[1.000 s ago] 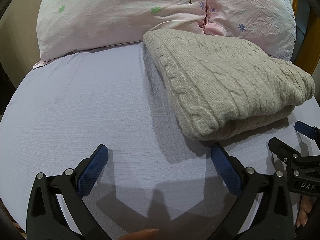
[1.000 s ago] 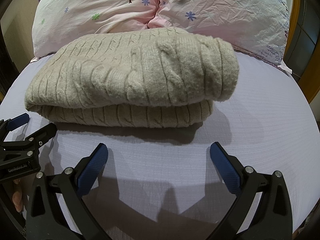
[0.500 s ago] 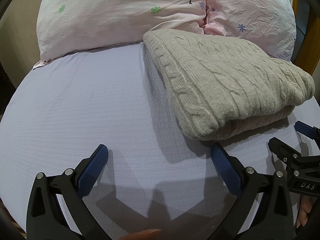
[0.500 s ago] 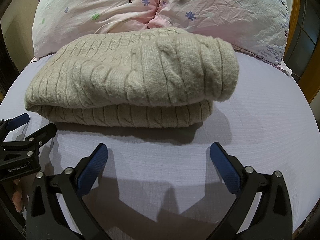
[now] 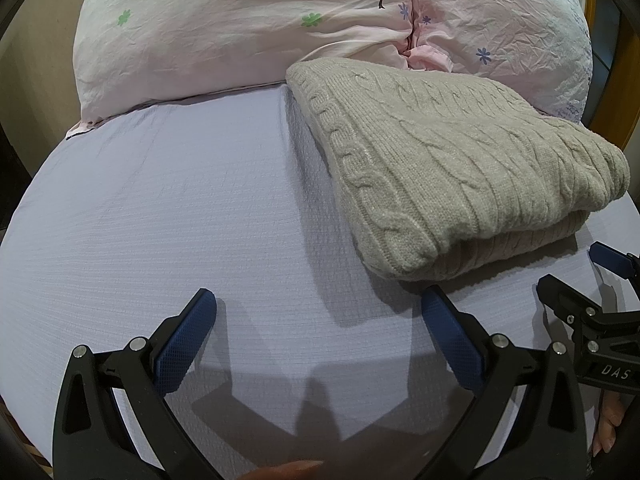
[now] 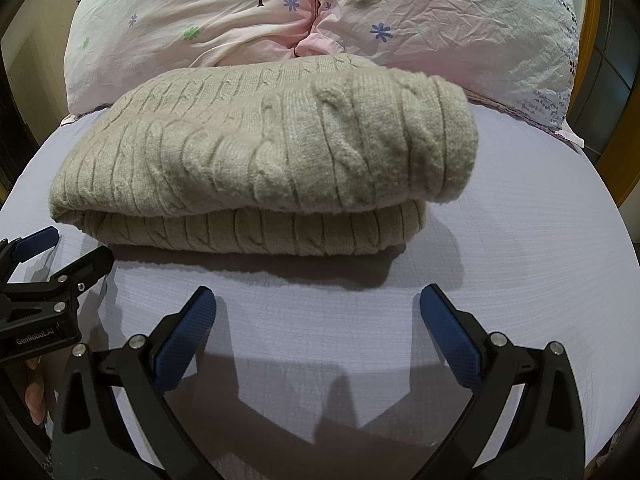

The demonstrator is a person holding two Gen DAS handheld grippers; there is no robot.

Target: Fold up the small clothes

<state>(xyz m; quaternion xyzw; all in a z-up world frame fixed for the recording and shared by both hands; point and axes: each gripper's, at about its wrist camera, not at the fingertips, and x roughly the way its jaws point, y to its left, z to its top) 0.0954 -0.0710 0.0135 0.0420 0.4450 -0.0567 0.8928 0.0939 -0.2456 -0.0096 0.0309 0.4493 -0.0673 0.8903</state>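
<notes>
A beige cable-knit sweater (image 5: pixel 448 168) lies folded in a thick stack on the lilac bed sheet (image 5: pixel 168 208); it also shows in the right wrist view (image 6: pixel 272 152). My left gripper (image 5: pixel 318 320) is open and empty, low over the sheet, left of the sweater's near corner. My right gripper (image 6: pixel 318 320) is open and empty, just in front of the sweater's folded edge. Each gripper shows at the edge of the other's view: the right gripper (image 5: pixel 576 276), the left gripper (image 6: pixel 68 252).
Two pink floral pillows (image 5: pixel 248 28) (image 6: pixel 440 20) lie behind the sweater against the headboard. A wooden frame (image 6: pixel 628 152) stands at the right edge of the bed. Bare sheet (image 6: pixel 520 260) stretches right of the sweater.
</notes>
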